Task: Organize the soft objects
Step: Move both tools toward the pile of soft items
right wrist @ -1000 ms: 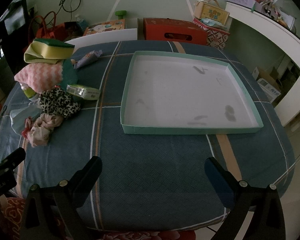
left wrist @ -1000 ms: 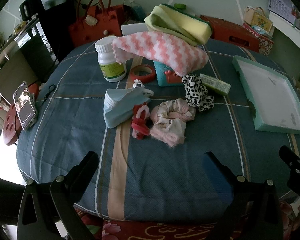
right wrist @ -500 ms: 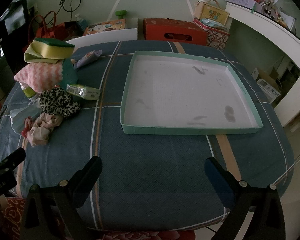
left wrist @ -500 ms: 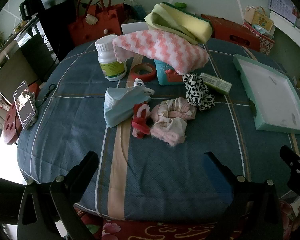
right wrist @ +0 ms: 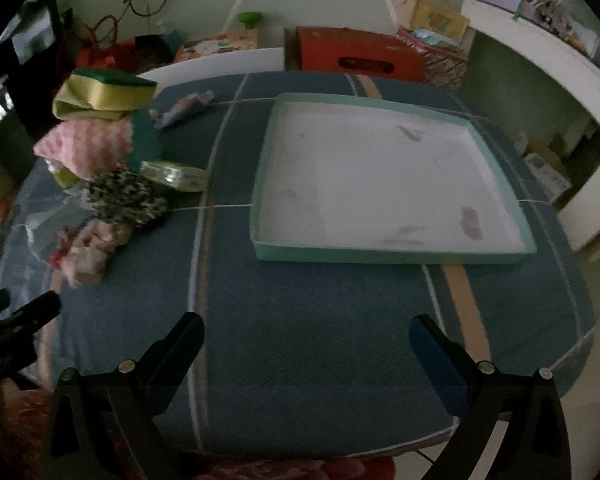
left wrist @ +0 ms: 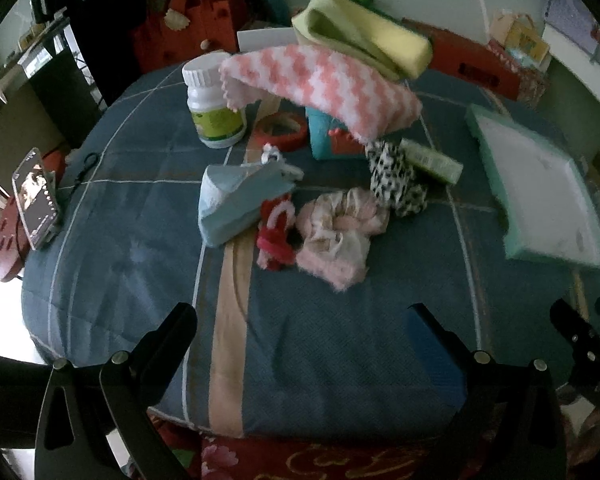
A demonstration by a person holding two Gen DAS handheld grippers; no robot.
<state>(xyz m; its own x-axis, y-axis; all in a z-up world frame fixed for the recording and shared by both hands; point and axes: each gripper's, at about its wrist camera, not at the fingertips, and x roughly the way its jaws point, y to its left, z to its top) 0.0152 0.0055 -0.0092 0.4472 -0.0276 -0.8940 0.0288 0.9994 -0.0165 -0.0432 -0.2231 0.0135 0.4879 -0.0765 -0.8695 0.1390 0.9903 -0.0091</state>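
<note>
Soft items lie on the blue quilted table: a pink scrunchie [left wrist: 336, 232], a red scrunchie [left wrist: 274, 236], a leopard-print scrunchie [left wrist: 396, 178], a light blue face mask [left wrist: 236, 200], a pink-and-white towel [left wrist: 324, 84] and a yellow sponge [left wrist: 360, 36] stacked on a teal box. My left gripper [left wrist: 300, 324] is open and empty, short of the pink scrunchie. My right gripper [right wrist: 306, 332] is open and empty, in front of the white tray with a teal rim [right wrist: 380, 254]. The pile also shows at the left of the right wrist view, with the leopard-print scrunchie [right wrist: 124, 198].
A white pill bottle [left wrist: 214, 104], a red tape roll [left wrist: 280, 130] and a small green box [left wrist: 432, 160] stand among the soft items. A phone [left wrist: 36, 196] leans at the left table edge. Red bags and boxes [right wrist: 356, 58] lie behind the table.
Both grippers have moved slightly forward and the views shifted a little to the left. Nothing on the table has moved.
</note>
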